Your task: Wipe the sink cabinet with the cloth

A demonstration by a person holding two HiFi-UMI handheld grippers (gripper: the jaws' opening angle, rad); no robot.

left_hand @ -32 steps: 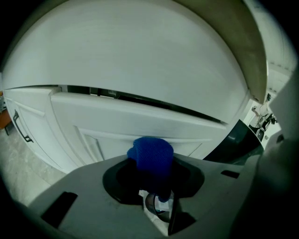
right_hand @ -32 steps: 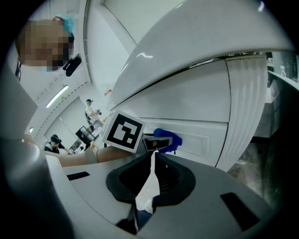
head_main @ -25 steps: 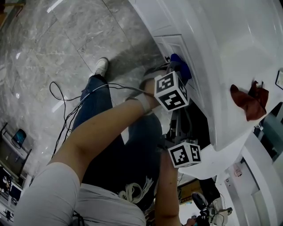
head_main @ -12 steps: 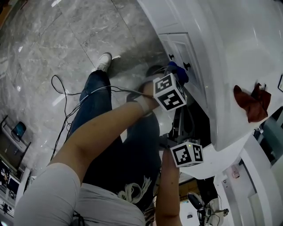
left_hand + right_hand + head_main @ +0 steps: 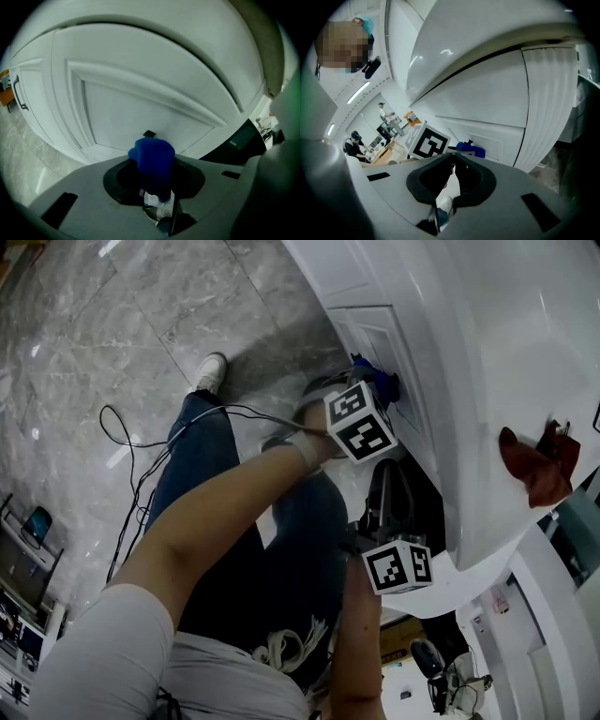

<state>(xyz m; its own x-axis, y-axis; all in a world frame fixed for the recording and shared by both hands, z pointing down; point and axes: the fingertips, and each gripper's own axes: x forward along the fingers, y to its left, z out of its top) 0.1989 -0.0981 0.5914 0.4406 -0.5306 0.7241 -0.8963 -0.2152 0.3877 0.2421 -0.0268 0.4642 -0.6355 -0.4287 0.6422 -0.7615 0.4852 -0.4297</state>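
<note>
The left gripper (image 5: 156, 197), its fingers clamped on the blue cloth (image 5: 152, 157), has slid a little along the white door of the sink cabinet (image 5: 370, 329) since half a second ago. The cloth now presses near the lower edge of the door's panel, just beside a small dark knob (image 5: 149, 133). This looks like a wiping stroke under way. The right gripper (image 5: 446, 194) has barely moved and hangs off the cabinet, fingers closed on nothing.
</note>
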